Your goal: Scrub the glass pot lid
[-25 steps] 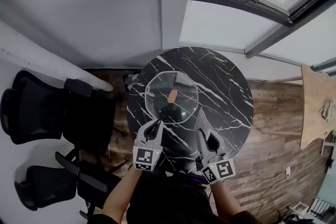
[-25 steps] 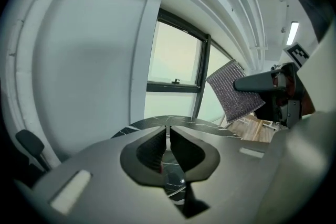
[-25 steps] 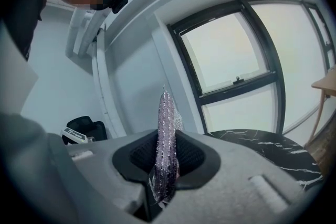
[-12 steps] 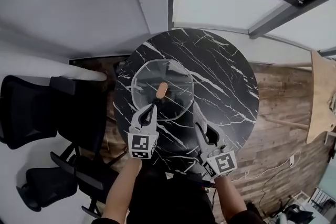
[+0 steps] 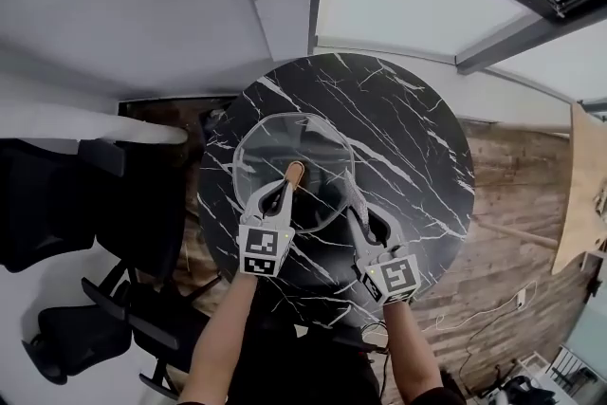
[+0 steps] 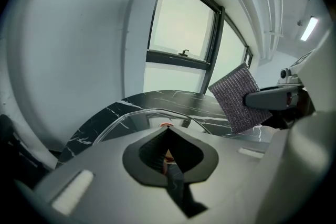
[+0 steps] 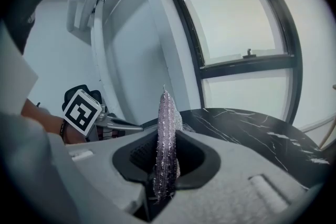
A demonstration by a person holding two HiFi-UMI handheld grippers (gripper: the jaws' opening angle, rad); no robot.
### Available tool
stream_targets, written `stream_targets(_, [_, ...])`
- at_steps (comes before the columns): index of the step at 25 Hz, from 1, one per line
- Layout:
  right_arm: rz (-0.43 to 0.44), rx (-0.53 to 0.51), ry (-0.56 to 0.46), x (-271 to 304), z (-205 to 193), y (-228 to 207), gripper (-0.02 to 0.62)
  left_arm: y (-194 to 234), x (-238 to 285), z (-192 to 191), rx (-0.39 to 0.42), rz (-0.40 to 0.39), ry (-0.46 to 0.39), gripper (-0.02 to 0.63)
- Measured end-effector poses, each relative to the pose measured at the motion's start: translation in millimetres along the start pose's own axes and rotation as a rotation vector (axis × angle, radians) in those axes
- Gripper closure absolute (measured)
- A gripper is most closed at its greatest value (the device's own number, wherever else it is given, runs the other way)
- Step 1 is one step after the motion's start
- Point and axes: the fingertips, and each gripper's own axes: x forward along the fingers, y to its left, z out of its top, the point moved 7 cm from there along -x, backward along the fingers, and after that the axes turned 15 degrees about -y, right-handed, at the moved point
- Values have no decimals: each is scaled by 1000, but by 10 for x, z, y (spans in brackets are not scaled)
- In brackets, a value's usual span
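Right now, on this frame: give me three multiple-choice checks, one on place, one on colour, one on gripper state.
1. Where is the glass lid?
A) on the round table, toward its left side
B) in a sink
C) on a stove

2. What colour is the table top?
A) plain white
B) black with white veins
C) light wood

3. What is the right gripper doing?
A) open, empty
B) shut on a spoon
C) shut on the scrub pad

Answers:
1 A: the head view shows it lying on the marble.
2 B: pale veins cross the dark top.
3 C: the right gripper view shows the pad pinched between its jaws.
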Motion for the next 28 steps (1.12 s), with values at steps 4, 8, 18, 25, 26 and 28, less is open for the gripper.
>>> stream_targets(4, [44,-22,34,271,-73,-88,517,33,94,-111,-32,-13,49,604])
stream_targets(8, [125,-159,79,565,-70,-121,518,31,121,-129,-11,-24,60,604])
stream_targets(18, [436,-548,277,1403,-190,-352,518,21,128,-124,4,-41,77,604])
stream_targets(25, [580,-770,435,1694,-455,-313,520,22,151,-124,-20,-38,56,604])
stream_targets(26, [589,-776,450,1694,-487,-297,520,24,155,-121,-17,-42,56,604])
stream_targets(28, [594,-776,483,1693,-548,-292,519,37,161,-116,-22,-54,56,604])
